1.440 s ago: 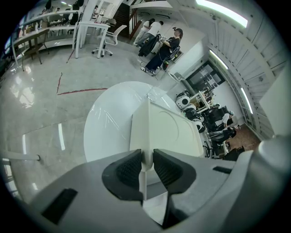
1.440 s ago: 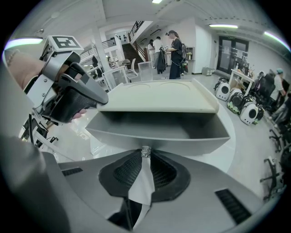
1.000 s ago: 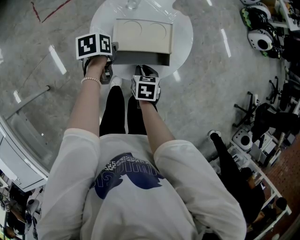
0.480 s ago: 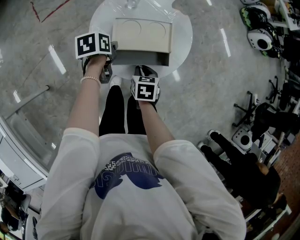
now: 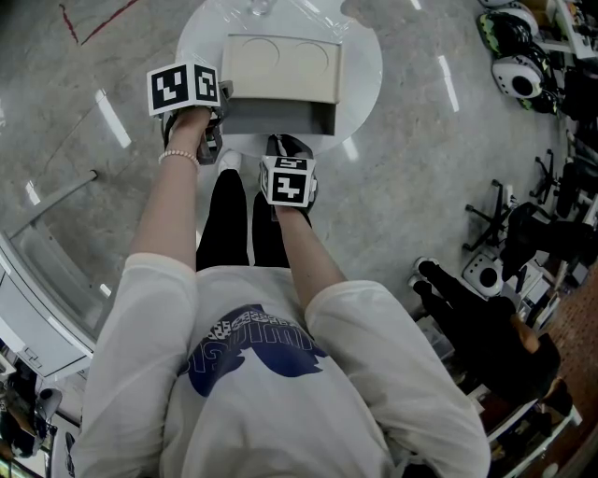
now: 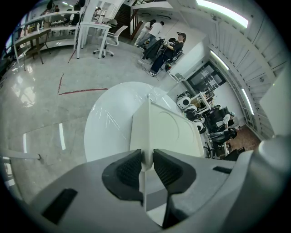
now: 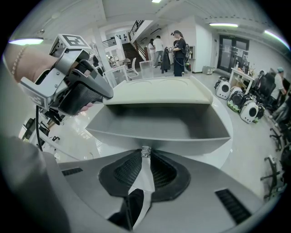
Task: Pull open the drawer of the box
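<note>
Bystander point(image 5: 486, 336) more in view, perhaps crouched; white table point(image 5: 360, 56), grey floor point(image 5: 420, 159)

Box point(image 5: 280, 67): cream. Drawer point(image 7: 154, 125): pale grey; clear knob point(image 7: 145, 151) at right gripper point(image 7: 145, 164). Table point(image 5: 366, 65): glossy white. Floor point(image 5: 448, 168): mottled grey. Left gripper point(image 6: 146, 164) and right gripper: grey bodies, black cross-hatched pads point(image 6: 129, 169), black-and-white square markers point(image 5: 182, 87).

Drawer point(image 5: 280, 117) is out and fills the near strip of the table point(image 5: 364, 75) in front of the box point(image 5: 280, 63). Left gripper point(image 6: 146, 164) is clamped on the box's left corner and right gripper point(image 7: 145, 160) on the drawer knob point(image 7: 145, 151), so both of those approaches are blocked. Tabletop is bare on either side of the box. Clear item point(image 5: 262, 9) at the far rim. Floor around is open; gear point(image 5: 523, 65) well apart on the right.
</note>
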A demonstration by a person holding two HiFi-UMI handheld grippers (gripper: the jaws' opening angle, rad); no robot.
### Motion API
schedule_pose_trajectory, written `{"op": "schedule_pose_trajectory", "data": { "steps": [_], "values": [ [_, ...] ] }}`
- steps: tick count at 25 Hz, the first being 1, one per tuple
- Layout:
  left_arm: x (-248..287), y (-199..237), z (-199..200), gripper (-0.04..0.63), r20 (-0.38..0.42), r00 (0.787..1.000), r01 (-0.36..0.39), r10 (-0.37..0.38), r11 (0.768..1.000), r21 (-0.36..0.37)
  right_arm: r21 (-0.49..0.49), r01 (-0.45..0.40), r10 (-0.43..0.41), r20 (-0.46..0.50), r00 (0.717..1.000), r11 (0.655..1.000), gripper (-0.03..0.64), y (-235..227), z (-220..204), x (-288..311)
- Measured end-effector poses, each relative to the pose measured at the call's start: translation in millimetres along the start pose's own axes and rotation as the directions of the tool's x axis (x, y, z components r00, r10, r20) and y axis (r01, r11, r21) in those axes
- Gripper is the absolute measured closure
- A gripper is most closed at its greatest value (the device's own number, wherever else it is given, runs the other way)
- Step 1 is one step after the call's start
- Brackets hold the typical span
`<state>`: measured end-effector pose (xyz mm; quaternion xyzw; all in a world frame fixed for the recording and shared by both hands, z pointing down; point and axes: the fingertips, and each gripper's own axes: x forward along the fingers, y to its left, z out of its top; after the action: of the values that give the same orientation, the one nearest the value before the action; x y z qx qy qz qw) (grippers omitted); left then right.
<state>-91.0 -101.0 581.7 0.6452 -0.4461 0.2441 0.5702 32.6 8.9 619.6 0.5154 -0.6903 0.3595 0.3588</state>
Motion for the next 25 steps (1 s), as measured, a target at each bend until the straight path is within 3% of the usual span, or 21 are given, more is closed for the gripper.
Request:
{"op": "schedule_pose_trajectory", "data": {
  "steps": [25],
  "values": [
    [-2.5,0.0,1.6,0.506,0.005,1.0,-0.01,0.01,1.0,0.001,0.001,-0.007,0.007,-0.001,1.0,1.0,0.561,3.6,-10.1,-8.5]
  ]
}}
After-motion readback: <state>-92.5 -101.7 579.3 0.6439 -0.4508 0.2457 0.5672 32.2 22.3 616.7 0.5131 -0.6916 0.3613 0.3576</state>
